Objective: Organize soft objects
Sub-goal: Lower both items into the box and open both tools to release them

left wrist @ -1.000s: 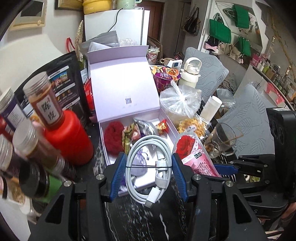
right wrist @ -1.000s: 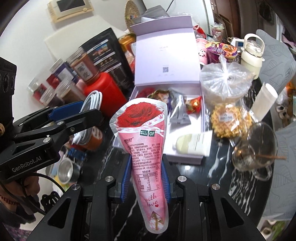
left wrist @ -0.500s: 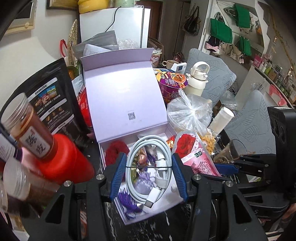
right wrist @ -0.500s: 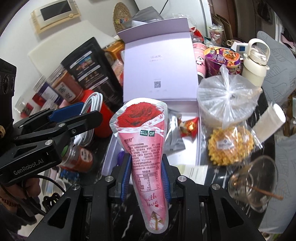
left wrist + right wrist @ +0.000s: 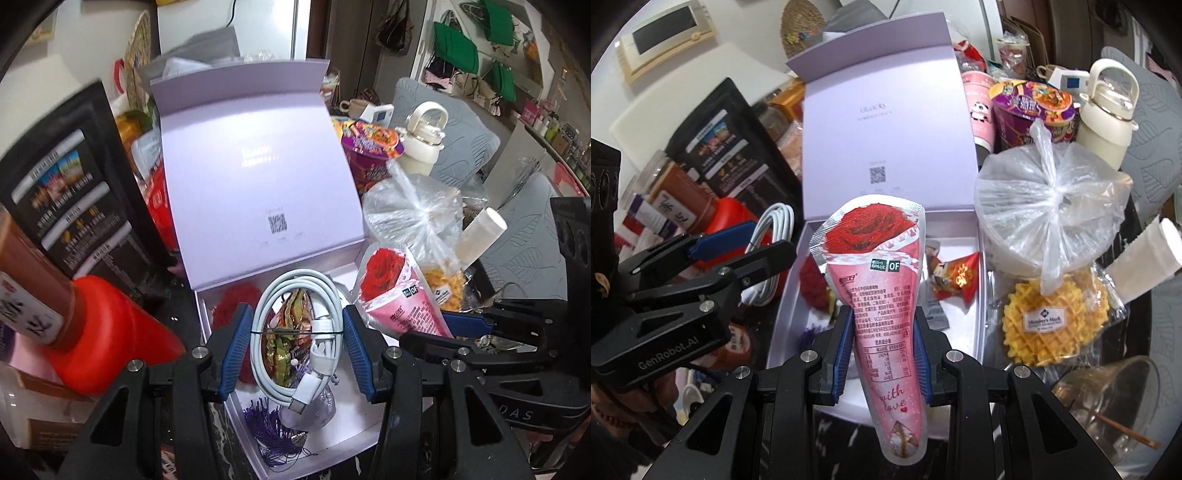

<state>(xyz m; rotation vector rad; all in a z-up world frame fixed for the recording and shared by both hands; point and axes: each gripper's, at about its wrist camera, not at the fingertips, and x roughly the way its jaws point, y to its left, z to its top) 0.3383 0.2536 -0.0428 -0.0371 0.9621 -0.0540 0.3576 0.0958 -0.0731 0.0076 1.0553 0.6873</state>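
My left gripper (image 5: 297, 347) is clenched on a coiled white cable (image 5: 295, 332) and holds it above the open lilac box (image 5: 258, 192). My right gripper (image 5: 882, 354) grasps a pink cone-shaped packet (image 5: 879, 295) with a red rose print, upright over the same box, beside 1 red candy (image 5: 958, 277).
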